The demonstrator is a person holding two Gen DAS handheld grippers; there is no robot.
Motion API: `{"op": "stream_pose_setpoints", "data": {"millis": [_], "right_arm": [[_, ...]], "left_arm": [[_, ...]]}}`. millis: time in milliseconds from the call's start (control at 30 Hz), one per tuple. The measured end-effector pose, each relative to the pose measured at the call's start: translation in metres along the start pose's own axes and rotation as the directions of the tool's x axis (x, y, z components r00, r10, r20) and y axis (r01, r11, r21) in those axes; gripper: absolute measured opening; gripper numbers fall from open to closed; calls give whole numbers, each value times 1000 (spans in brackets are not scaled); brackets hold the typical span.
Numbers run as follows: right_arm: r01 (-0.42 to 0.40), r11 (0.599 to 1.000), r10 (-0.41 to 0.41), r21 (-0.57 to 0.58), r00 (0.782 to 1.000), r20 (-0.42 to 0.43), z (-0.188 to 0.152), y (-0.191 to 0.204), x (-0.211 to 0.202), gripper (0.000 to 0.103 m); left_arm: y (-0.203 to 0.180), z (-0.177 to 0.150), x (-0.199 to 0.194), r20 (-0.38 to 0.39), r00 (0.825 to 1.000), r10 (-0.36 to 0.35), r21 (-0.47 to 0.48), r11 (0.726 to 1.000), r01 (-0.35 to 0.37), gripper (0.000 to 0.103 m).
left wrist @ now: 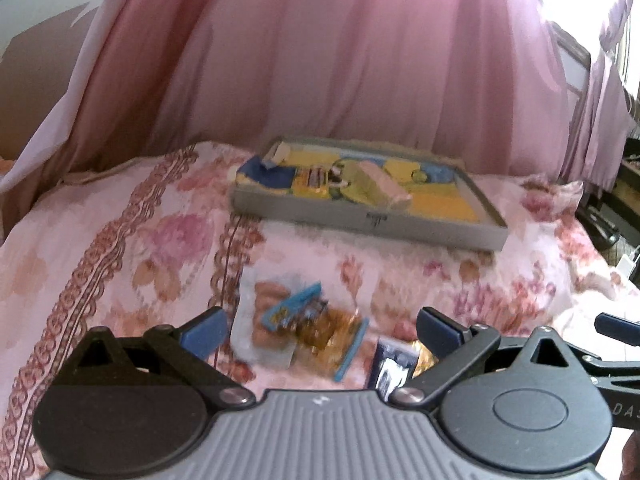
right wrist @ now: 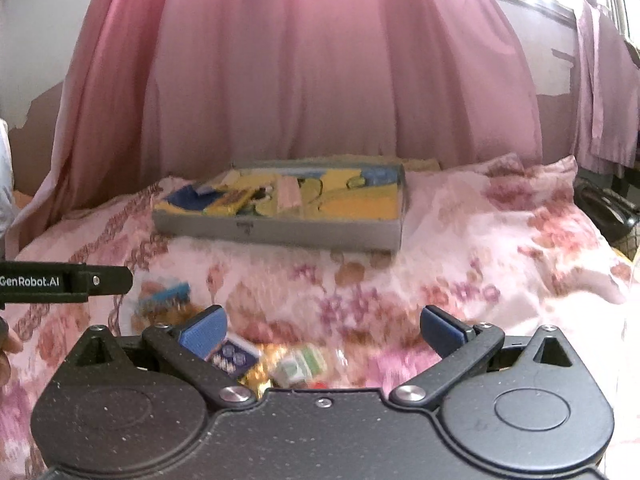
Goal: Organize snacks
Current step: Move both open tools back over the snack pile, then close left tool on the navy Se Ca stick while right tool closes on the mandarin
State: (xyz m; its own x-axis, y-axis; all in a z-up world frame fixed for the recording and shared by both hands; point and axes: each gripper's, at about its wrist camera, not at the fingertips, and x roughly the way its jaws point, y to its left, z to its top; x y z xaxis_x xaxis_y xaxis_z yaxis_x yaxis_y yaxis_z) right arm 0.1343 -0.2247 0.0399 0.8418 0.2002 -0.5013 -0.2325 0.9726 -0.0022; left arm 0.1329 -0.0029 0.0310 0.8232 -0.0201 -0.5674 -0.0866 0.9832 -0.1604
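Now both tongs hang wide apart and empty over the floral bedspread (left wrist: 120, 240). Left gripper (left wrist: 320, 330) has the blue-and-gold snack packet (left wrist: 304, 320) dead ahead between its fingers, long axis slanting up-right. Right gripper (right wrist: 322, 328) sits above a green-and-white packet (right wrist: 302, 364). Grey tray (left wrist: 372, 224), partly filled, lies well beyond. Left looks nearer.

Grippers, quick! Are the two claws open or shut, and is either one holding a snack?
Left gripper: open, holding nothing, above loose snack packets.
Right gripper: open, holding nothing.
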Motion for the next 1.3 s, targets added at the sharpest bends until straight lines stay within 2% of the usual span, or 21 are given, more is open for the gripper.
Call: {"op": "stream_pose_setpoints", "data": {"millis": [267, 633, 767, 933, 1167, 1300], "right_arm": [[-25, 999, 24, -23, 999, -40, -34, 5, -5, 102], [-92, 994, 82, -56, 983, -162, -85, 11, -1, 102], [-113, 991, 101, -67, 980, -171, -91, 13, 5, 101], [-123, 985, 102, -118, 979, -174, -97, 21, 13, 96], [-138, 977, 114, -166, 983, -144, -98, 26, 13, 92], [-161, 974, 138, -161, 979, -147, -97, 25, 14, 84]], "left_arm": [[8, -28, 1, -60, 998, 21, 10, 1000, -20, 102], [2, -56, 8, -146, 987, -65, 84, 993, 78, 102], [-4, -60, 15, -178, 981, -82, 117, 988, 104, 102], [-9, -61, 27, -217, 973, -74, 150, 983, 109, 102], [-13, -63, 43, -269, 961, -65, 175, 978, 116, 102], [-18, -65, 47, -271, 961, -49, 222, 969, 112, 102]]}}
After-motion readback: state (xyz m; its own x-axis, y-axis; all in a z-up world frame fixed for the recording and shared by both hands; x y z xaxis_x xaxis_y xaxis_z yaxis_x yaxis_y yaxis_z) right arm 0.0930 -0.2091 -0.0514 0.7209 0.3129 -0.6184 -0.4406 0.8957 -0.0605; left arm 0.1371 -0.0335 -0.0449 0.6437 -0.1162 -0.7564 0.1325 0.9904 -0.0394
